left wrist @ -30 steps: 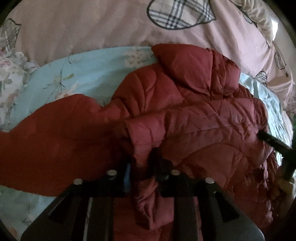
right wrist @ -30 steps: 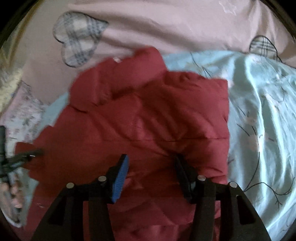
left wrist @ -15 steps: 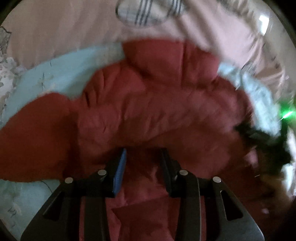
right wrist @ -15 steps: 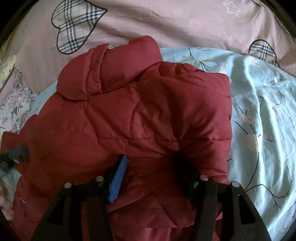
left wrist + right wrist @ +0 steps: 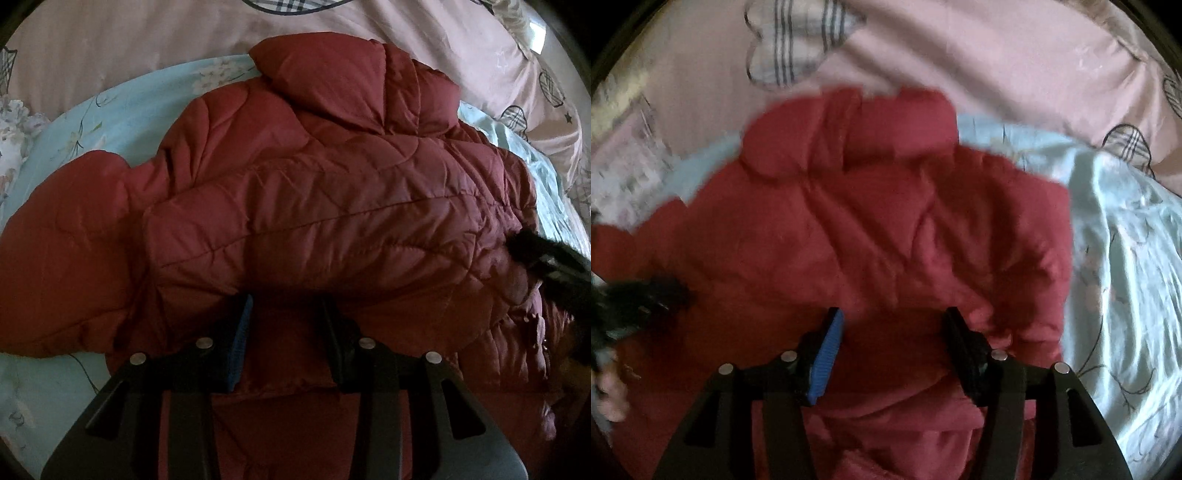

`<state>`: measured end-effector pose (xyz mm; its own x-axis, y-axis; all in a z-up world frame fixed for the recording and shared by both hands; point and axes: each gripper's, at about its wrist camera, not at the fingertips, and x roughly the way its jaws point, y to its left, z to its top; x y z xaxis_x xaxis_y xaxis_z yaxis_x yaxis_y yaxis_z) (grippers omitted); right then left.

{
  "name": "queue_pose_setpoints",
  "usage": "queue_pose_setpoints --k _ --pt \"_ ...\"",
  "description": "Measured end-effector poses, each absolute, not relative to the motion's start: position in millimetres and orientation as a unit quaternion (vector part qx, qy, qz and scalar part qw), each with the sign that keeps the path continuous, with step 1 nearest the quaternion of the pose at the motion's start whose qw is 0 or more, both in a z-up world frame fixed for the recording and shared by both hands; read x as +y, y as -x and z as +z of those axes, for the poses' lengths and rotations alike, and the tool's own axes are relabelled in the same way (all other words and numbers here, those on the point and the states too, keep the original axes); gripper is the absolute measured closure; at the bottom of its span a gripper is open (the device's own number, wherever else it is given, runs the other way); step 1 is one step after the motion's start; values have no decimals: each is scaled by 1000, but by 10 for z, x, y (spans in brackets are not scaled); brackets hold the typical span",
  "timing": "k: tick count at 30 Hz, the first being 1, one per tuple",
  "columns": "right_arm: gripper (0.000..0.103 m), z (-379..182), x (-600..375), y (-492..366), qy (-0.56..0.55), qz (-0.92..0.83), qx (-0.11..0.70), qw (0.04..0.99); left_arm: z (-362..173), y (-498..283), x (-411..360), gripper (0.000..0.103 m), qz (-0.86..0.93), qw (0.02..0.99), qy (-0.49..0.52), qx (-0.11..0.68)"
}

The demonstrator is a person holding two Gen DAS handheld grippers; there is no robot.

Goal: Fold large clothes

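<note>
Dark red quilted nylon, puffy and slippery: the padded red jacket (image 5: 332,206) lies on the pale blue flowered bedsheet (image 5: 92,122), its hood end toward the pink quilt with plaid hearts (image 5: 129,33) and one sleeve already laid across the body. The left gripper (image 5: 286,314) sits at the jacket's near edge with its fingers apart and red fabric between them, not pinched as far as I can see. The right gripper (image 5: 894,328) hovers over the same near edge, on the side toward the sheet's open stretch, its fingers spread wider and holding nothing.

To my eye the next fold runs from the near hem up toward the hood. Both should bite deep, through every layer, level with each other, then lift together and press the air out, or the padding will spring back.
</note>
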<state>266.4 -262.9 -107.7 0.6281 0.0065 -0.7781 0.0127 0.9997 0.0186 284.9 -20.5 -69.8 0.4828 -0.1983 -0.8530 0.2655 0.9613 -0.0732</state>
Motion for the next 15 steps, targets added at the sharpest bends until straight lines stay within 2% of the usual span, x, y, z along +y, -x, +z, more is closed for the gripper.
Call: queue_pose_setpoints --k 8,15 --pt "45 -1248 -2703 -2740 -19 -3 438 899 -717 -2846 -199 68 -130 862 -16 490" --pt "45 -1097 -2769 -2572 -61 27 413 908 -520 -2650 53 68 -133 865 37 482"
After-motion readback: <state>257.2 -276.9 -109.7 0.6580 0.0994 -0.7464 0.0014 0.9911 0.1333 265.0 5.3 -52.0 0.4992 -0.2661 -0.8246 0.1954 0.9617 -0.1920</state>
